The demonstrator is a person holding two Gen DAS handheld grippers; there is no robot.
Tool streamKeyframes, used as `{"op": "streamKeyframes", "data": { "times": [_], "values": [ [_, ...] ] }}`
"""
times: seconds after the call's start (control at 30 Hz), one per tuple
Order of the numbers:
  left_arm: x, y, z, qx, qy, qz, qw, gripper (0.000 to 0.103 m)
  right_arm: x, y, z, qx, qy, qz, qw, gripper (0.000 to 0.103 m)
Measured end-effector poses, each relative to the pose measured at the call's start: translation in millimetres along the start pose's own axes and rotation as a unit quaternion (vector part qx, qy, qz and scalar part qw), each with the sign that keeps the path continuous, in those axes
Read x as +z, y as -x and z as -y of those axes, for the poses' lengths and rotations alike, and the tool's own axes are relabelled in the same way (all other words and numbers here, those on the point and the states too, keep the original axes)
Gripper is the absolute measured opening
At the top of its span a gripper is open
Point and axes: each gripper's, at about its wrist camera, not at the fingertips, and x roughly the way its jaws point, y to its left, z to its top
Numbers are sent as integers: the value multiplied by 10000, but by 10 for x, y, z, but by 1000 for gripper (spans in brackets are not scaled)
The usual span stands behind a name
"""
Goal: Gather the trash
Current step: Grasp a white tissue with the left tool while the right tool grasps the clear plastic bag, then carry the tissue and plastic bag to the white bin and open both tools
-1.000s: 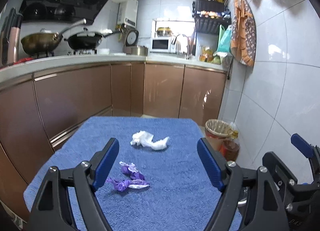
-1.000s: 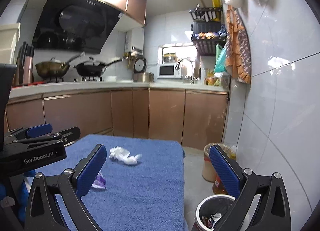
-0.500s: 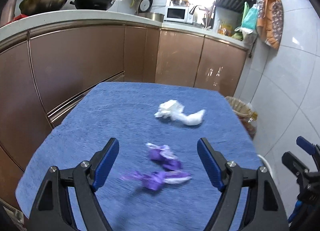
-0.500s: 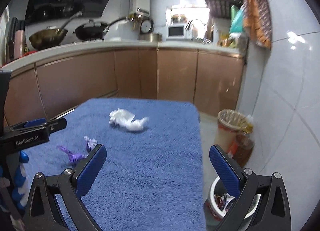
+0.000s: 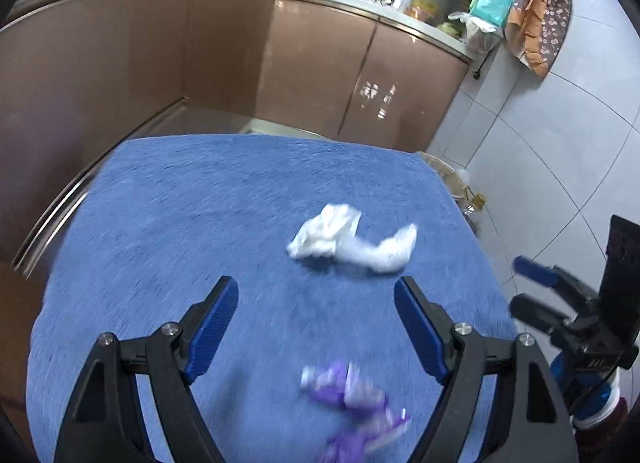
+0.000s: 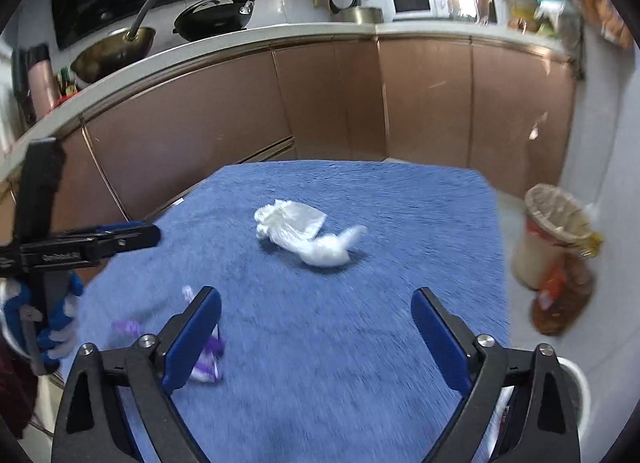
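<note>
So it's a small kitchen with brown cabinets [image 6: 424,99], and a fuzzy blue towel-covered table [image 5: 168,223] in the middle. Left to right: crumpled purple wrappers [image 5: 356,395] sit between the left gripper's [image 5: 316,327] wide-open fingers, gripping nothing; a crumpled white tissue [image 6: 304,233] lies mid-table ahead of the right gripper [image 6: 316,339], whose jaws just narrowed a bit, empty. Lettering there is too blurred to read. Both grippers are closer in and angled lower than a second ago.

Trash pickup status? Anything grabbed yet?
Nothing collected yet. White crumpled tissue and purple wrappers lie on the blue towel. Left gripper and right gripper are open and empty, the right's jaws just narrowing slightly. Both pieces remain to bin.
</note>
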Motion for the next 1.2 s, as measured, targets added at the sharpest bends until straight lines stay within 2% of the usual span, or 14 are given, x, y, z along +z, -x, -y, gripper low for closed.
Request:
{"op": "streamKeyframes", "data": {
  "times": [0.17,0.33,0.43,0.5,0.53,0.6,0.67,0.73,0.93,1.2],
  "values": [
    [370,-583,149,-26,-274,-328,9991,79,205,-403,184,240,-255,-172,9992,80],
    [511,-1175,67,-60,-78,-764,9970,77,249,-812,396,304,-528,-423,9972,70],
    [500,-1387,-23,-198,169,-990,9947,60,262,-1003,457,395,-606,-528,9960,65],
    [461,-1490,-73,-275,317,-1141,9926,43,259,-1104,465,510,-646,-593,9948,56],
    [436,-1501,-104,-275,357,-1114,9928,40,251,-1157,469,598,-674,-633,9939,53],
    [431,-1488,-131,-301,412,-1075,9929,35,225,-1250,481,722,-733,-712,9921,40],
    [424,-1462,-175,-325,486,-1074,9925,28,179,-1316,489,813,-770,-777,9907,33],
    [405,-1407,-227,-339,575,-1068,9920,23,165,-1279,483,850,-764,-735,9907,32],
    [331,-1059,-258,-355,728,-834,9932,22,101,-1013,396,821,-691,-620,9923,30],
    [197,-161,-145,-260,629,-342,9971,22,48,-270,103,649,-581,-229,9959,30]
  ]
}}
